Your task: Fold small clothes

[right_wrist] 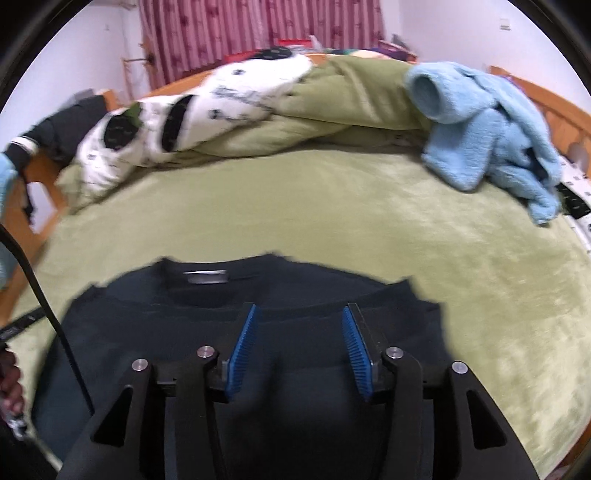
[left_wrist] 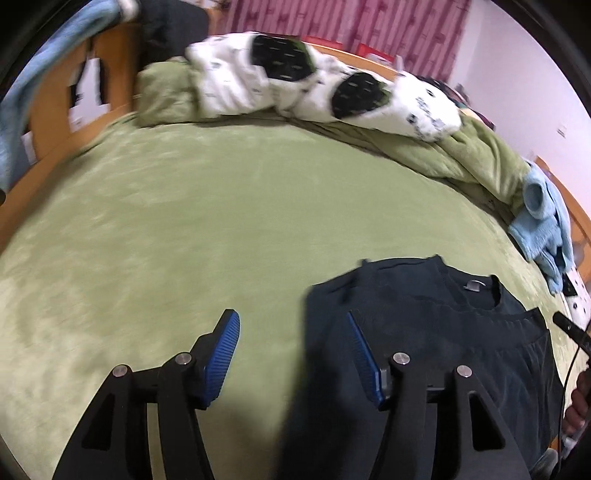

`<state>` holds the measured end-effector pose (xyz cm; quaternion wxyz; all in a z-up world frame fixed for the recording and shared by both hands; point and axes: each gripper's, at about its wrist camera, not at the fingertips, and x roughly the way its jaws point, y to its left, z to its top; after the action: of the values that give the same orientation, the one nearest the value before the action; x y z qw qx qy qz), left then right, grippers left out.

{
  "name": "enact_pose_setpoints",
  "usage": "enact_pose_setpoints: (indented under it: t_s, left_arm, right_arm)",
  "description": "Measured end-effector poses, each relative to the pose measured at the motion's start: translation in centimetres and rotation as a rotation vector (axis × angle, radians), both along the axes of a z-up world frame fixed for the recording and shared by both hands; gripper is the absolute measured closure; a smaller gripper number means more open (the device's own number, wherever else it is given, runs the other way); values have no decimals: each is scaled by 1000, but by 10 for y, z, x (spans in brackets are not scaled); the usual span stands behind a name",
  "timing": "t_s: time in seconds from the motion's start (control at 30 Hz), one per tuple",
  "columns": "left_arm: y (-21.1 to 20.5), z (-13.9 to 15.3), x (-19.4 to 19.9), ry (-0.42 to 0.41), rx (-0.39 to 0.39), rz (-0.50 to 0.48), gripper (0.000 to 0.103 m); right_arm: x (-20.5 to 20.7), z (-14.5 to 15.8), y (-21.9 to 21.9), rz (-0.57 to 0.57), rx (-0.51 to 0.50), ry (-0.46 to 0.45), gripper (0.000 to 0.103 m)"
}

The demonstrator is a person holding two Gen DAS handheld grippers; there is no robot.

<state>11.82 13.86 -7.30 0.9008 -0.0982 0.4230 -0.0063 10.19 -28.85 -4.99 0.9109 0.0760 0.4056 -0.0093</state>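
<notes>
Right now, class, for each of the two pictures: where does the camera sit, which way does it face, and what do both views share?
Left wrist: behind the left gripper, tilted down over the green blanket; jaws open and empty, dark shirt to their right, a hand at the right edge.
Right wrist: behind the right gripper, tilted down over the dark shirt; jaws open, nothing gripped.
Shared: shirt, blanket, white patterned quilt, light blue garment, pink curtain.
</notes>
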Motion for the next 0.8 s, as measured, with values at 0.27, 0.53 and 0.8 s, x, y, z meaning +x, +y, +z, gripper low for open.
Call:
enact_pose_setpoints:
  t_s: [0.27,0.53,0.8]
  left_arm:
    - [77,9,-55,-2,20,129,46]
    - [138,2,-95,-12,-7,198,46]
    - [158,-4,-104,-34,-67,181,46]
  right_arm:
    - [-24,-1,130,189,17,27,55]
    - [-66,-6,242,371,-31,66,51]
    - [-103,-22,303,486,-116,130,48]
